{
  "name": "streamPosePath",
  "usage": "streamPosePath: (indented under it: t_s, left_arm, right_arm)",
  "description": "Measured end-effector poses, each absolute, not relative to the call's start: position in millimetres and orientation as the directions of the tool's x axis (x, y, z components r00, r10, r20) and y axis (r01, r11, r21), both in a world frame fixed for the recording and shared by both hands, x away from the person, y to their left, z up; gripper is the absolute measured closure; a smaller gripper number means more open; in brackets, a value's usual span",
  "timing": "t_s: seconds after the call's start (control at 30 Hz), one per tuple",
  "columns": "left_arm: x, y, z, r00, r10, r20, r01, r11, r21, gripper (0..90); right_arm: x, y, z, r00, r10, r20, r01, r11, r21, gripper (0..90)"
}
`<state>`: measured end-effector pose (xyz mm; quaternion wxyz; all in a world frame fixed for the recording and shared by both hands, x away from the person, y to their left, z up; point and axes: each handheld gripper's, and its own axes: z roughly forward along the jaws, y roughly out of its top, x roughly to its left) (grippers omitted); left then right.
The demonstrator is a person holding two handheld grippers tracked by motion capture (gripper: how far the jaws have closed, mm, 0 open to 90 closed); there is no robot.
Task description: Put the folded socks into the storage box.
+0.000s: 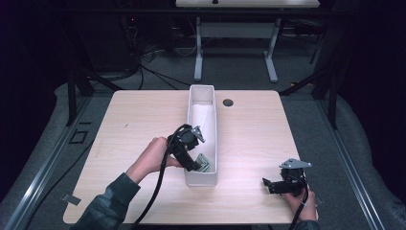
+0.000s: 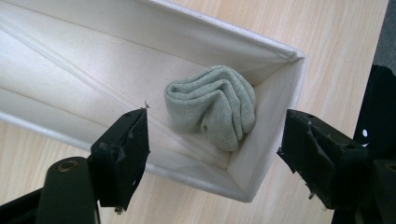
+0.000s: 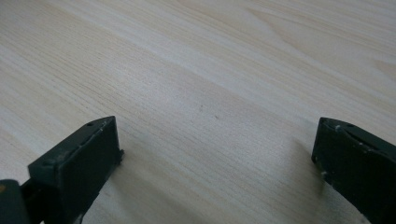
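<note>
Item 1. Long white bin (image 1: 211, 139): narrow, open-topped, rectangular; stood lengthwise down the middle of the table, its short near end towards the person. In the left gripper view its inner walls (image 2: 116, 60) showed pale and smooth, with a crease line running along one side.

Item 2. Folded grey-green sock (image 2: 212, 106): a soft knit bundle, rolled on itself, lay on the floor of the bin, tucked into the near end corner and touching both walls there. In the high view it (image 1: 204, 163) showed just past the left gripper's tip.

Item 3. Left gripper (image 1: 190, 162): black, cable trailing towards the person, held in the left hand (image 1: 152, 155) at the bin's near left rim and tilted down into it. Its jaws stood spread apart above the sock, one to either side of the bin's corner in its own view (image 2: 212, 140), with no pad pressing on the cloth; nothing was pinched.

Item 4. Right gripper (image 1: 267, 184): black with a grey three-cornered plate on top, held in the right hand (image 1: 302, 200) low over the table's near right part, well apart from the bin. Its jaws (image 3: 212, 158) stood wide apart over bare wood, holding nothing.

Item 5. Table (image 1: 143, 115): light wood-grain top, rounded corners, a dark round grommet (image 1: 228, 102) near the far edge beside the bin.
</note>
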<state>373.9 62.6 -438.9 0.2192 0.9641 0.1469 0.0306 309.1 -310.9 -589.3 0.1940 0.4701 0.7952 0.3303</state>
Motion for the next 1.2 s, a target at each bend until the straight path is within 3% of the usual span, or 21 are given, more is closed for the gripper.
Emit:
streamPosePath:
  t_s: [0.2, 0.53, 1.2]
  left_arm:
    - [369.9, 77.5, -430.4, 0.947, 0.322, 0.004, 0.284, -0.840, 0.463, 15.6]
    - [363.4, 112.1, -420.5, 0.922, 0.387, 0.019, 0.320, -0.786, 0.529, 12.3]
    - [348.1, 179.2, -443.3, 0.841, 0.540, 0.028, 0.423, -0.689, 0.588, 0.0]
  right_arm:
    - [309.1, -310.9, -589.3, -0.483, 0.876, 0.002, 0.619, 0.340, 0.708, 0.5]
    - [309.1, -310.9, -589.4, -0.483, 0.876, 0.002, 0.619, 0.340, 0.708, 0.5]
    - [309.1, -310.9, -589.3, -0.483, 0.876, 0.002, 0.619, 0.340, 0.708, 0.5]
